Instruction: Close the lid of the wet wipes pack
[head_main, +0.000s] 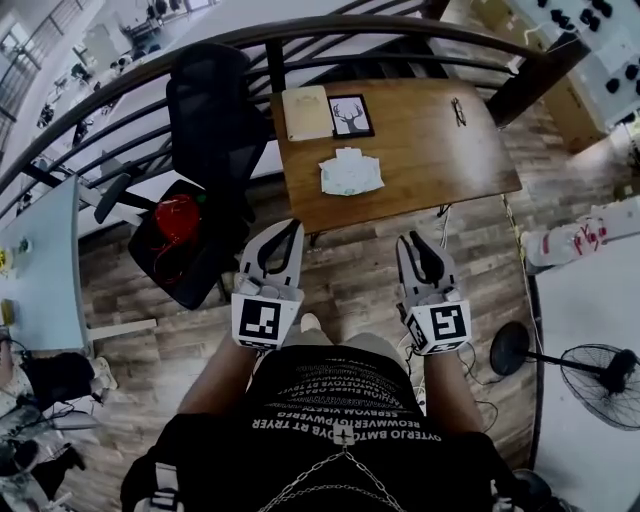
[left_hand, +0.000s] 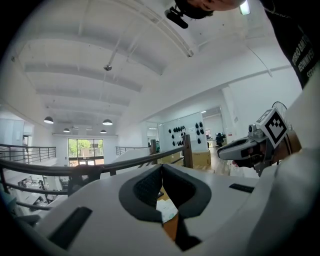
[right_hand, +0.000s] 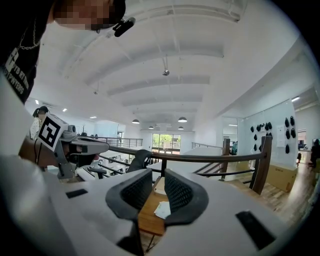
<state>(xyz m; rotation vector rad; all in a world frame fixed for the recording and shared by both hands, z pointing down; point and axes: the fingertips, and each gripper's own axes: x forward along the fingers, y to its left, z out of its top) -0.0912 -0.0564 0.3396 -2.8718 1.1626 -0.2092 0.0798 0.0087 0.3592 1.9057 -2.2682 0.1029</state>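
Left gripper (left_hand: 161, 170) jaws pressed together, right gripper (right_hand: 159, 179) narrowly spread; both empty. Reach over table (head_main: 450, 165), then press wet wipes pack (head_main: 350, 173) lid flat.

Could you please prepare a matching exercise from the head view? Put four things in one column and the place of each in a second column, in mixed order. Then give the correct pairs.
Things
1. wet wipes pack
2. deer picture
3. office chair
4. floor fan

Places
A. standing on the floor, at the picture's lower right
B. near the middle of the wooden table
C. left of the table, black
D. at the table's far edge, beside a beige notebook

Pairs: 1-B, 2-D, 3-C, 4-A
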